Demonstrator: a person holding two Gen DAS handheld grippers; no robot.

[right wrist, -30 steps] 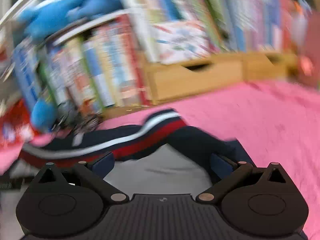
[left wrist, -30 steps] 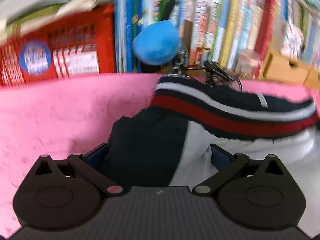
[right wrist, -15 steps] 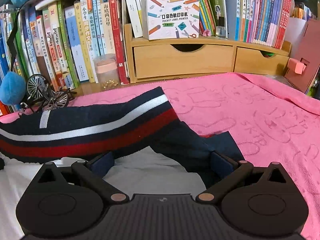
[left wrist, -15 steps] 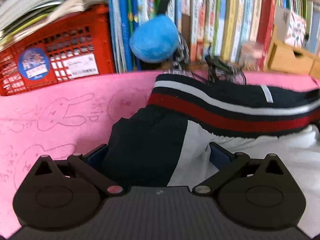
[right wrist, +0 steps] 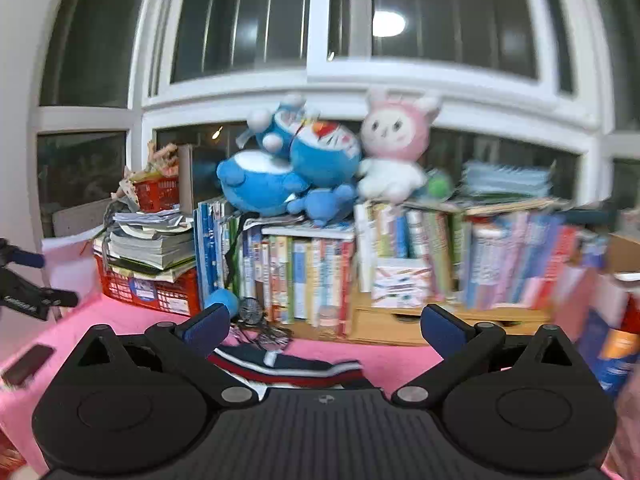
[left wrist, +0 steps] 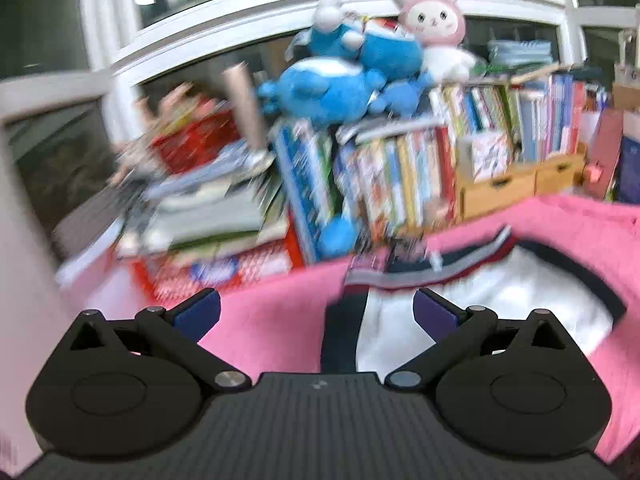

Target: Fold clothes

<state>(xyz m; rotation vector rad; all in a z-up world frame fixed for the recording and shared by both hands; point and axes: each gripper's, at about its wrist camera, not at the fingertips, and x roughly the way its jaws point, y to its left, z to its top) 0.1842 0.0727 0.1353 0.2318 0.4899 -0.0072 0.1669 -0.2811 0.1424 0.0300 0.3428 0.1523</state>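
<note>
The garment (left wrist: 472,300), white with navy sleeves and a striped band, lies on the pink towel (left wrist: 280,312) before the bookshelf (right wrist: 312,272), with at least one fold seemingly made; more folds may remain. Both the left gripper (left wrist: 316,312) and the right gripper (right wrist: 326,322) are raised above it, jaws apart and holding nothing.
</note>
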